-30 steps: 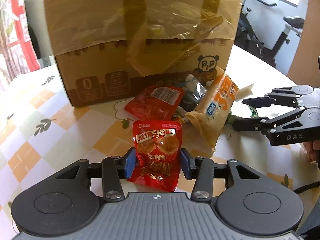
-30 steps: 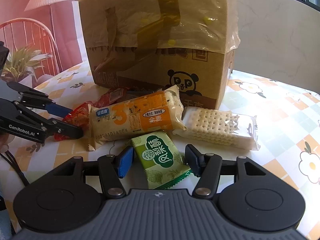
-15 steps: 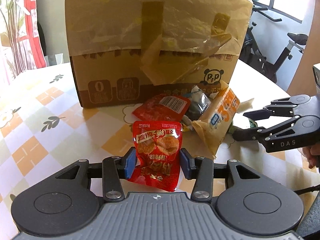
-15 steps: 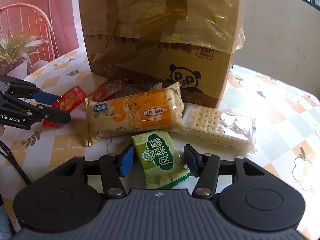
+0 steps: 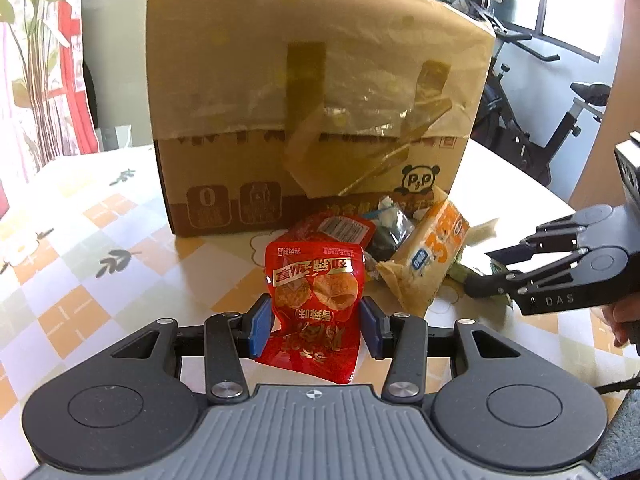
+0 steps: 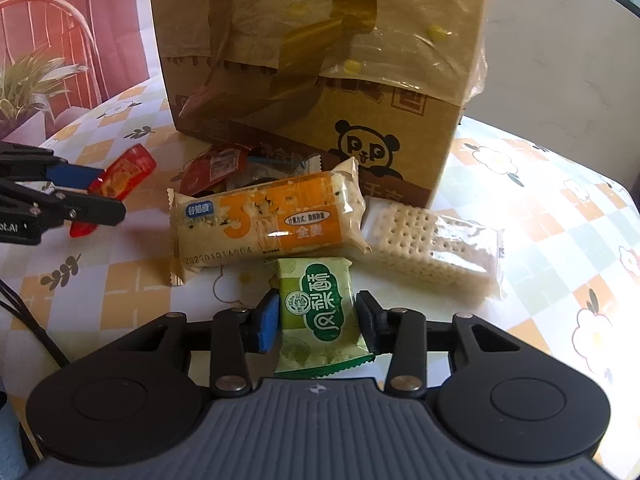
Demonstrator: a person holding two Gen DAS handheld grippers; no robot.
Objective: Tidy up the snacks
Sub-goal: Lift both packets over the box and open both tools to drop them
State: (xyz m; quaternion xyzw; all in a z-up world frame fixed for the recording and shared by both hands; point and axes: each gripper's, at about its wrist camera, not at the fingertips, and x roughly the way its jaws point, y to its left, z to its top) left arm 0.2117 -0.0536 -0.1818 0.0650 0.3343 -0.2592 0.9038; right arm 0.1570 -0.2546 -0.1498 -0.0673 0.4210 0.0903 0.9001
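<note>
Both grippers pinch soft packs, the left gripper (image 5: 316, 330) a red pouch (image 5: 316, 304) and the right gripper (image 6: 318, 320) a green packet (image 6: 320, 312), and either slick wrapper could slide free on the way to the box (image 5: 316, 120)

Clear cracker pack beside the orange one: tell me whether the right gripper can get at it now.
Probably not yet: the right gripper has its jaws shut on the green snack packet. The cracker pack itself lies uncovered just ahead, to the right.

red snack pouch (image 5: 316, 304): upright, lifted | green snack packet (image 6: 320, 312): flat
</note>
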